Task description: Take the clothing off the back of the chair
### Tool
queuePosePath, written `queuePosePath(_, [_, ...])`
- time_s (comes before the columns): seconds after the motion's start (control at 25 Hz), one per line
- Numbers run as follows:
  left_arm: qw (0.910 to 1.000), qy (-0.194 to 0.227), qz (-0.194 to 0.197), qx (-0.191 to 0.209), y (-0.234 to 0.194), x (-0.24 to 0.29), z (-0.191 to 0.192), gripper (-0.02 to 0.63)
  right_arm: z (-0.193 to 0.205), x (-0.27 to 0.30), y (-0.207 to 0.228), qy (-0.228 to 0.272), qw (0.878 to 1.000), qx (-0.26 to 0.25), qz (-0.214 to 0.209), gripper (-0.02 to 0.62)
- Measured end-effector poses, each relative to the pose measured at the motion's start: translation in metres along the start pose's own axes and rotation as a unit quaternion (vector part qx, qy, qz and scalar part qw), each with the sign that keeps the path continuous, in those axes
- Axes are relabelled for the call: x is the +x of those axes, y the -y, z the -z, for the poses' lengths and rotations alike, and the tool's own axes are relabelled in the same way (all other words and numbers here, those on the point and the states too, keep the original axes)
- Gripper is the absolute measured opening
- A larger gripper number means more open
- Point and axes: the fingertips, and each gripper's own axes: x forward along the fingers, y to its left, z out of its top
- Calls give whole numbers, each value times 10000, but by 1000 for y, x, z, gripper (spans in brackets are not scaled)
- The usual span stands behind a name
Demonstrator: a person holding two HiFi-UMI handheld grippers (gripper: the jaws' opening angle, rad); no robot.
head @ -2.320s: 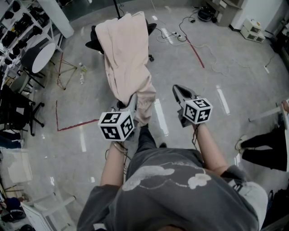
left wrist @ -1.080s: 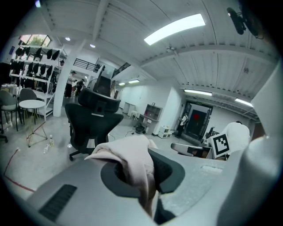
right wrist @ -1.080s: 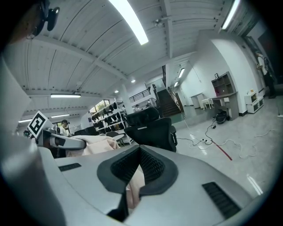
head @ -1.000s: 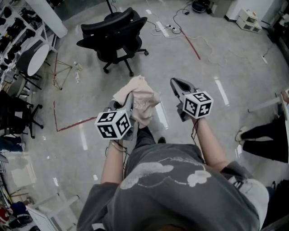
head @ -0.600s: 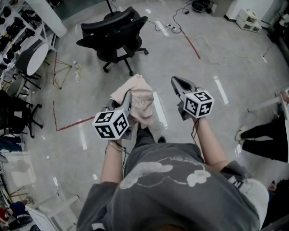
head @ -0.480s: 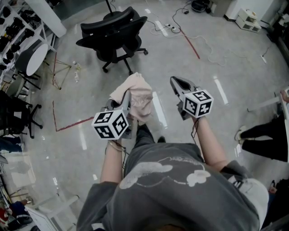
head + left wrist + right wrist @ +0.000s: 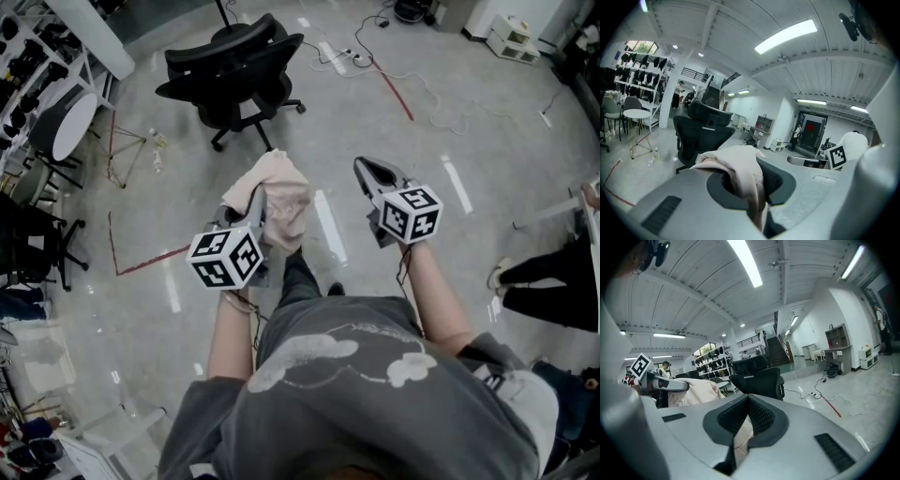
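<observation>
Floor: grey polished concrete (image 7: 487, 141), crossed by a red tape line (image 7: 394, 89), as I look down from the head view.
Chair: I see the black office chair (image 7: 234, 70) well ahead, with its back bare.
Garment: the pale pink garment (image 7: 277, 197) is off the chair, bunched in the air in front of me.
Left hand-held gripper (image 7: 258, 204): jaws pinch a fold of the garment, and cloth drapes over them.
Right hand-held gripper (image 7: 367, 169): jaws are pressed together, and it sits beside the garment, apart from it.
</observation>
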Motion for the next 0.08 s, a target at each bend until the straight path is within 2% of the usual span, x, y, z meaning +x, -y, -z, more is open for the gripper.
queuePosePath(0.08, [10000,-5,-23,-4,-4,-1,-1,23,-2,2,1,19,10000,-11,42,-8])
